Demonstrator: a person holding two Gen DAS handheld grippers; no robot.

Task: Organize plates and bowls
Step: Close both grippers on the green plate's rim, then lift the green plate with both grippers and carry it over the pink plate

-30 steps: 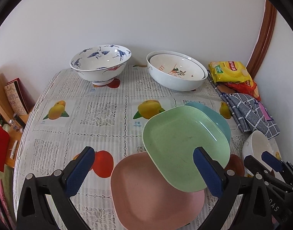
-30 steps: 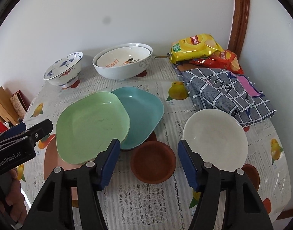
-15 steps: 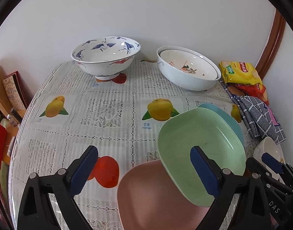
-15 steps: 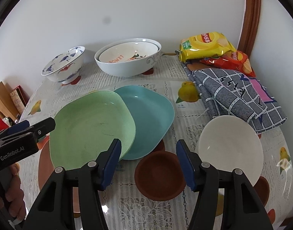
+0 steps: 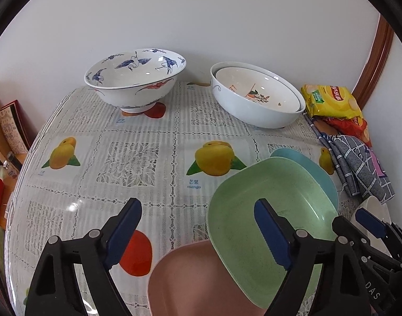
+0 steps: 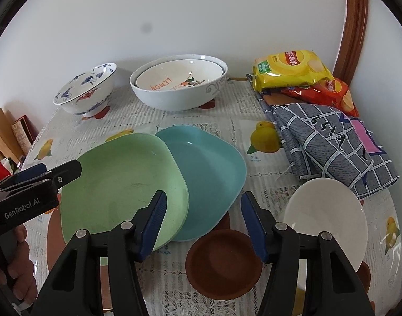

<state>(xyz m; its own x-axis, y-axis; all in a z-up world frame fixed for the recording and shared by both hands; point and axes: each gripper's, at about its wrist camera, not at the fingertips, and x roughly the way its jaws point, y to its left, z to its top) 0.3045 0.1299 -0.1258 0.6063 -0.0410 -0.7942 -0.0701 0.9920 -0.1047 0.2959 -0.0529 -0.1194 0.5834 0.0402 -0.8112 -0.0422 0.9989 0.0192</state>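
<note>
A green plate (image 5: 266, 210) (image 6: 116, 181) overlaps a pink plate (image 5: 195, 281) and a teal plate (image 6: 208, 168) (image 5: 306, 166). A small brown dish (image 6: 222, 260) and a white plate (image 6: 327, 216) lie at the front right. A blue-patterned bowl (image 5: 135, 79) (image 6: 87, 89) and two nested white bowls (image 5: 256, 94) (image 6: 179, 84) stand at the back. My left gripper (image 5: 198, 226) is open and empty above the table, its right finger over the green plate. My right gripper (image 6: 203, 218) is open and empty over the teal plate's near edge.
Yellow and red chip bags (image 6: 293, 68) and a grey checked cloth (image 6: 329, 139) lie at the back right by the wall. Books and wooden items (image 5: 8, 129) stand beyond the table's left edge. The fruit-print tablecloth (image 5: 137, 152) covers the table.
Both grippers have moved forward toward the bowls at the back, so the plates now lie lower and nearer in both views. Both stay open. No dish has moved.
</note>
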